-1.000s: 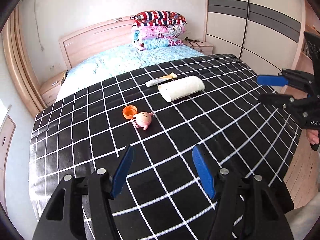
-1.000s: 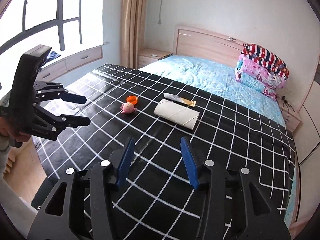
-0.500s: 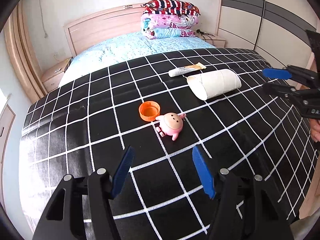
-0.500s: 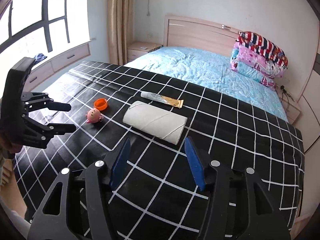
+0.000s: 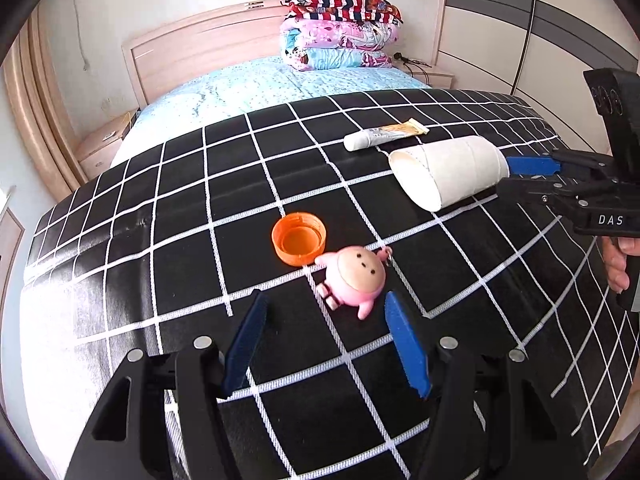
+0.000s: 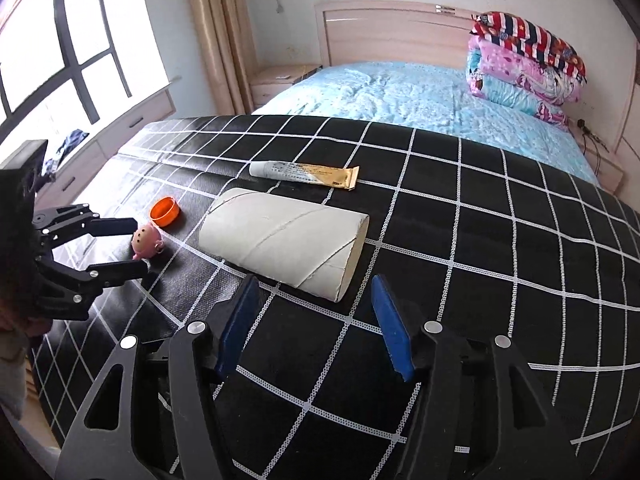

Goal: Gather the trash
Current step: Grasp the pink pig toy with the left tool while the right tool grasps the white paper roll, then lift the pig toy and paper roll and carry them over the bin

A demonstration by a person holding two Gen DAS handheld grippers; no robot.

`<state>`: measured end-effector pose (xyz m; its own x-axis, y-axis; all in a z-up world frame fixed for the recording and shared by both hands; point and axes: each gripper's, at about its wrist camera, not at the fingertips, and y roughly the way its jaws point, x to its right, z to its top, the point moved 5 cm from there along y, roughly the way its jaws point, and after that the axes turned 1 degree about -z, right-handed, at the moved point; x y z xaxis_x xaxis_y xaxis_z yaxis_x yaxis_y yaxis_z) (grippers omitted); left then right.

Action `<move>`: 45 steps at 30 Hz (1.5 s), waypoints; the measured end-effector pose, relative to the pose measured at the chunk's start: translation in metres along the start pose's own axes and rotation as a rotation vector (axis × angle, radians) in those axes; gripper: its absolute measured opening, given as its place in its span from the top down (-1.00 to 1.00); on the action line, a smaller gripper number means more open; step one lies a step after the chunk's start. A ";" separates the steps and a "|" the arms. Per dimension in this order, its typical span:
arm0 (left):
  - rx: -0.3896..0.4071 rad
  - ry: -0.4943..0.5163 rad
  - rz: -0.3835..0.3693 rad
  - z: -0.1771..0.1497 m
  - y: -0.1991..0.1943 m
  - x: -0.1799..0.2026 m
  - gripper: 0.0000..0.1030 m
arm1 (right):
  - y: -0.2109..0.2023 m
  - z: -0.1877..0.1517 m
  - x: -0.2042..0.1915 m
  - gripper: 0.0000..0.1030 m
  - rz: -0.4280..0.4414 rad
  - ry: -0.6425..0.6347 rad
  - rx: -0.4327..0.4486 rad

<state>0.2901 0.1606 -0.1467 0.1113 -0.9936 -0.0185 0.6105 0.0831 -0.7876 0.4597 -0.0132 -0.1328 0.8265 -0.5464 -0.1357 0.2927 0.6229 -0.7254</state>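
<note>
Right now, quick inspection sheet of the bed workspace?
Surface: black checked mat laid over the bed.
Job's things: cardboard tube, squeezed tube and orange cap, all lying loose.
Clutter: pink toy beside the cap.
Grippers: left tool open, nearing the toy; right tool open, in front of the cardboard tube; both empty.
Cables: cord on the nightstand.
Surroundings: folded quilts, headboard, wardrobe, window.

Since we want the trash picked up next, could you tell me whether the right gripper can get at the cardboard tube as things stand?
Probably yes: the right gripper is open, and the cardboard tube lies directly ahead, uncovered.
</note>
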 end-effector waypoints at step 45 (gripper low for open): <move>0.233 0.111 0.037 -0.018 -0.151 0.076 0.33 | -0.157 -0.029 -0.088 0.93 0.056 -0.138 0.220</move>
<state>0.1919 0.0712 -0.0400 0.0579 -0.9908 -0.1219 0.7734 0.1218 -0.6221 0.3270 -0.0792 -0.0263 0.8978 -0.4353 -0.0672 0.3297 0.7654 -0.5527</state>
